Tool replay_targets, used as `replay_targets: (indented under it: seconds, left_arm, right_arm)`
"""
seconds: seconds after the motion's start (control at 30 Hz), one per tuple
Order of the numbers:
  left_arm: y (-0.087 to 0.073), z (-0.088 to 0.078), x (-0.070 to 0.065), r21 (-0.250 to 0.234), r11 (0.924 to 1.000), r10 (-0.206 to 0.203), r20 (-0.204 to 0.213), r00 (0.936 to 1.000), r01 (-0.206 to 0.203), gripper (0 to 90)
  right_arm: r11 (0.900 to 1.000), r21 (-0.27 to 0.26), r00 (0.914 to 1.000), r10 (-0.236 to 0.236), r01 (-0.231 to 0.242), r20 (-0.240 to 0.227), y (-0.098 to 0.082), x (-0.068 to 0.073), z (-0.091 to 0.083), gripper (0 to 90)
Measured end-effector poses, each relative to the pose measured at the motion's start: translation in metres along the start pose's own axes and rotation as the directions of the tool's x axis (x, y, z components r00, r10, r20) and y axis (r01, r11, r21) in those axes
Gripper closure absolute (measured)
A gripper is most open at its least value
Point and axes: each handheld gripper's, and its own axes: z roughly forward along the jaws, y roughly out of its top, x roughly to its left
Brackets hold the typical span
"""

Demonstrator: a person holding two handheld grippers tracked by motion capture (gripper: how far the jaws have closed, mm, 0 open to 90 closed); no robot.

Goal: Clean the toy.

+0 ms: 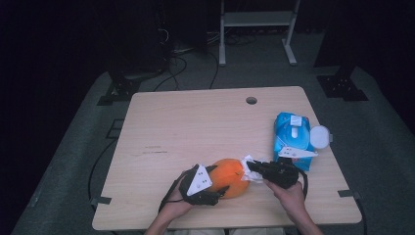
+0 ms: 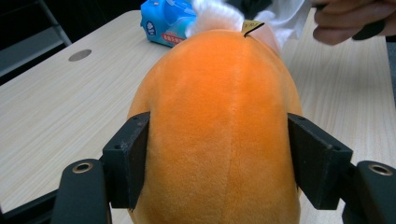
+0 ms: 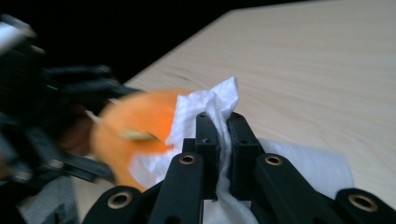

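An orange plush toy [image 1: 230,177] lies near the table's front edge. My left gripper [image 1: 220,180] comes in from the left, and in the left gripper view its black pads [image 2: 133,156] press on both flanks of the toy [image 2: 219,93]. My right gripper [image 1: 252,167] is shut on a white wipe [image 1: 248,164], held against the toy's right end. In the right gripper view the wipe [image 3: 210,100] is pinched between the closed jaws, with the blurred orange toy [image 3: 135,126] just left of it.
A blue pack of wipes [image 1: 292,137] lies at the table's right side, with a white round lid [image 1: 320,137] beside it. A cable hole [image 1: 251,100] sits near the far edge of the wooden table [image 1: 195,122]. A metal frame stands on the floor behind.
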Motion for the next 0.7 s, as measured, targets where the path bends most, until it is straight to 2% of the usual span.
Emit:
replay_targets:
  seconds: [0.03, 0.1, 0.13, 0.2, 0.27, 0.33, 0.4, 0.43, 0.5, 0.53, 0.57, 0.63, 0.7]
  left_arm:
    - [0.001, 0.001, -0.001, 0.0, 1.0, 0.004, 0.002, 1.0, -0.004, 28.9]
    - [0.002, 0.002, -0.003, 0.0, 1.0, 0.009, 0.002, 1.0, -0.009, 28.0]
    - [0.003, 0.002, -0.003, -0.004, 1.0, 0.002, 0.005, 1.0, -0.002, 27.0]
    - [0.004, 0.001, 0.0, 0.0, 0.9996, -0.03, 0.003, 0.9995, 0.03, 20.8]
    - [0.004, 0.001, 0.004, 0.003, 0.9966, -0.082, 0.003, 0.9966, 0.082, 15.6]
    - [0.003, 0.002, 0.007, 0.007, 0.9925, -0.122, 0.014, 0.9924, 0.122, 14.6]
    - [0.003, 0.002, 0.005, 0.012, 0.9938, -0.111, 0.017, 0.9937, 0.111, 20.7]
    - [0.004, 0.002, 0.003, 0.011, 0.9964, -0.084, 0.011, 0.9964, 0.084, 22.8]
    - [0.007, 0.005, -0.003, 0.003, 0.9988, -0.048, 0.012, 0.9988, 0.048, 25.0]
    - [0.008, 0.006, -0.005, 0.006, 0.9994, -0.033, 0.015, 0.9993, 0.033, 25.0]
    - [0.009, 0.006, -0.007, 0.007, 0.9998, -0.021, 0.015, 0.9997, 0.021, 25.0]
    - [0.01, 0.006, -0.006, 0.005, 0.9996, -0.029, 0.01, 0.9995, 0.029, 21.8]
    - [0.008, 0.004, -0.002, -0.005, 0.9968, -0.079, 0.008, 0.9968, 0.079, 16.6]
  right_arm:
    - [1.0, -0.004, 0.9999, -0.013, 0.013, -0.012, 0.002, 0.004, 0.0, 84.0]
    - [0.998, 0.006, 0.9982, -0.06, 0.06, 0.002, 0.004, 0.01, 0.001, 84.1]
    - [0.998, 0.013, 0.9978, -0.065, 0.065, 0.007, 0.003, 0.009, 0.001, 84.1]
    - [0.998, 0.027, 0.9978, -0.063, 0.062, 0.022, -0.001, 0.005, 0.002, 84.2]
    - [0.997, 0.036, 0.9971, -0.069, 0.068, 0.033, -0.002, 0.002, 0.001, 84.2]
    - [0.995, 0.045, 0.9956, -0.085, 0.084, 0.039, -0.001, 0.005, 0.001, 84.2]
    - [0.995, 0.038, 0.9948, -0.096, 0.095, 0.033, 0.002, 0.011, 0.001, 84.3]
    - [0.995, 0.032, 0.9947, -0.099, 0.098, 0.026, 0.004, 0.014, 0.001, 84.3]
    - [0.991, 0.016, 0.9909, -0.134, 0.134, -0.015, 0.009, 0.027, 0.003, 84.3]
    - [0.986, 0.013, 0.9862, -0.163, 0.163, -0.029, 0.011, 0.034, 0.004, 84.2]
    - [0.98, 0.023, 0.9797, -0.199, 0.2, -0.023, 0.012, 0.041, 0.006, 84.2]
    - [0.968, 0.044, 0.9691, -0.247, 0.246, 0.005, 0.013, 0.047, 0.009, 84.2]
    - [0.971, 0.05, 0.9717, -0.234, 0.233, 0.028, 0.011, 0.041, 0.008, 84.1]
